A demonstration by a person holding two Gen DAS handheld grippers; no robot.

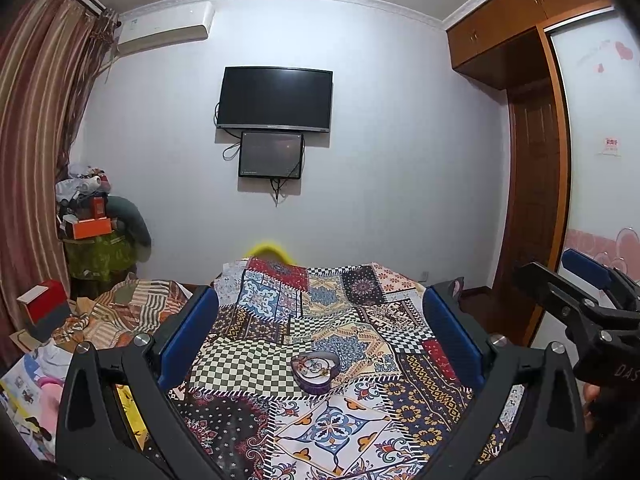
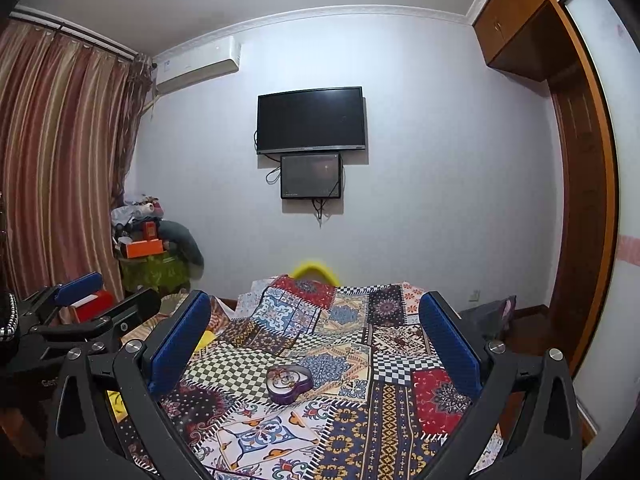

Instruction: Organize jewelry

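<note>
The left gripper (image 1: 320, 328) hung nearest the lens, jaws spread wide and empty, above the patchwork bedspread (image 1: 332, 432). The heart-shaped jewelry box (image 1: 316, 370) sat lid-closed on the bedspread, in line between those jaws but untouched. The right gripper (image 2: 316, 332), jaws likewise wide apart, hovered near the box (image 2: 289, 384), also clear of it.

Patchwork bedspread (image 1: 320, 320) (wall television (image 1: 275, 98) beyond)
</note>
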